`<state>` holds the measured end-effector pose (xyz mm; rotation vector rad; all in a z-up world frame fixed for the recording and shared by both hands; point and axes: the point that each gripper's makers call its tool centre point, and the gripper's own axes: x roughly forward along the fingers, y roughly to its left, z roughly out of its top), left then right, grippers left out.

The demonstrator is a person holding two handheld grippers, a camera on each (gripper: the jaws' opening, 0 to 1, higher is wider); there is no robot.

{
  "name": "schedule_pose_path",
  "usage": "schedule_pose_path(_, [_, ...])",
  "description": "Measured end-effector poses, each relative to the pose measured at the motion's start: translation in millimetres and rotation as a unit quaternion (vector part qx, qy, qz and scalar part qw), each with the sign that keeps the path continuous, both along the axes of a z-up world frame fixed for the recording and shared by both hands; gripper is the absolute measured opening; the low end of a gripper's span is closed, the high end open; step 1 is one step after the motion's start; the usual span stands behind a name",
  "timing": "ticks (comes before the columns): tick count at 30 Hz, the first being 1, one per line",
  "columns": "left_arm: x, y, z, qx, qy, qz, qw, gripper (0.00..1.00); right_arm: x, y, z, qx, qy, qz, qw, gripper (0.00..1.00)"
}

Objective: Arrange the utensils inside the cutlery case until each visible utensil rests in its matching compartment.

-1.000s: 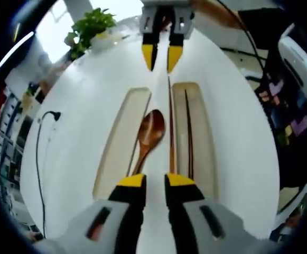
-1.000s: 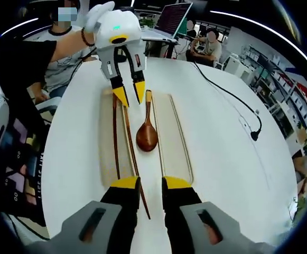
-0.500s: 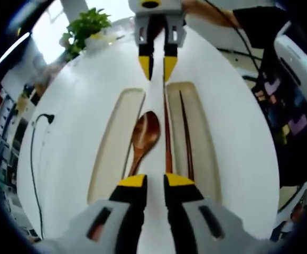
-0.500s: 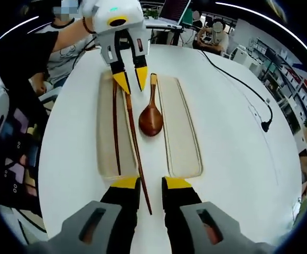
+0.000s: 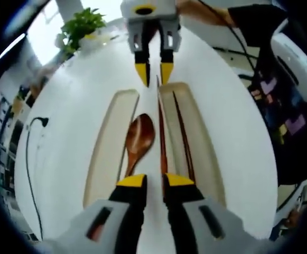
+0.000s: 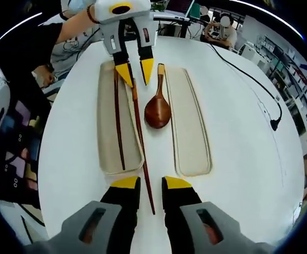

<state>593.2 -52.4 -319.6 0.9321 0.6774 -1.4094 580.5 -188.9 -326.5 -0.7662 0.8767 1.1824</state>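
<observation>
Right gripper [image 6: 145, 183] nearest, yellow-tipped jaws narrowly parted, holding nothing, straddling the near tip of one dark wooden chopstick [image 6: 142, 148] lying across the inner rim of the beige oblong chopstick tray [image 6: 104, 127]. Second chopstick [image 6: 118, 119] rests inside. Brown wooden spoon [image 6: 157, 108] sits between both trays, outside the empty beige tray [image 6: 191, 127]. Left gripper [image 6: 134, 70] beyond, slightly open, empty. Risk: a one-ended nudge pivots the chopstick off the rim onto the white table [image 6: 238, 116].

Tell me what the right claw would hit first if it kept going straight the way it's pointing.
Probably the loose chopstick lying across the tray's inner rim, straight ahead between the right claw's tips; depth is unclear.
</observation>
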Motion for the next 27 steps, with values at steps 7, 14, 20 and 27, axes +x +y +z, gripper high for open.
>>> schedule_pose_path(7, [-1.2, -2, -1.2, -0.001, 0.004, -0.001, 1.0000, 0.14, 0, 0, -3.6, -0.010, 0.002, 0.006, 0.9999, 0.16])
schedule_pose_path(14, [-1.8, -7, -0.9, -0.003, 0.004, -0.006, 1.0000, 0.14, 2, 0, -6.0, -0.014, 0.003, 0.008, 0.9999, 0.15])
schedule_pose_path(20, [-2.6, -6, -7.6, 0.028, 0.010, -0.012, 0.9995, 0.13, 3, 0, -8.4, -0.017, 0.007, 0.015, 0.9997, 0.14])
schedule_pose_path(27, [-1.6, -4, -14.4, 0.061, 0.025, -0.016, 0.9977, 0.13, 5, 2, -9.5, -0.017, 0.015, 0.018, 0.9996, 0.13])
